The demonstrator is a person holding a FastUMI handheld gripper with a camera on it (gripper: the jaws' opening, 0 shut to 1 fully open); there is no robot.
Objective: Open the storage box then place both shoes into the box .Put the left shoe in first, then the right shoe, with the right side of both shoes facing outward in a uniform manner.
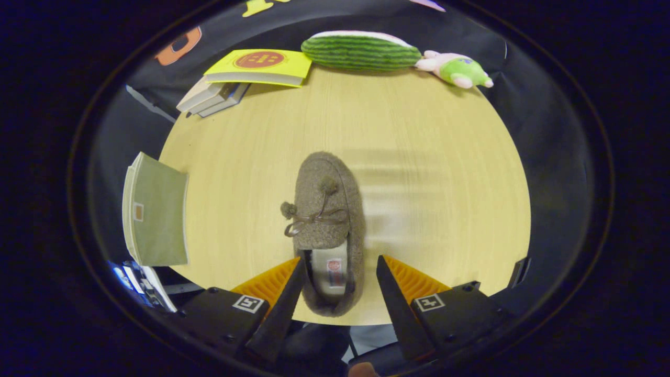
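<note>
A: One shoe (327,220) w/ us right now, a fuzzy brown slipper on the wooden table (429,157), toe pointing far, heel near.

B: Where's it vs. the gripper (339,264)?

A: We've got the fingers spread apart, nothing clamped. Heel end sits between them, closer to the left finger. That left finger tip looks to be right at the slipper's left edge by the opening; can't tell if it's touching. Right finger is apart from the shoe, bare table between.

B: So the toe's beyond the tips?

A: Yes, front half incl. the pom-pom bow runs out ahead of us, toward the far side.

B: What else do we see on the table?

A: Far left, a yellow book (259,66) on top of a small stack of books (212,97). Far centre, a striped green watermelon-slice cushion (361,51); just right of it, touching or nearly, a pink-and-green plush toy (459,70). Left edge, approx. level w/ the shoe but well apart, a pale green book (157,209) overhanging the table rim.
</note>
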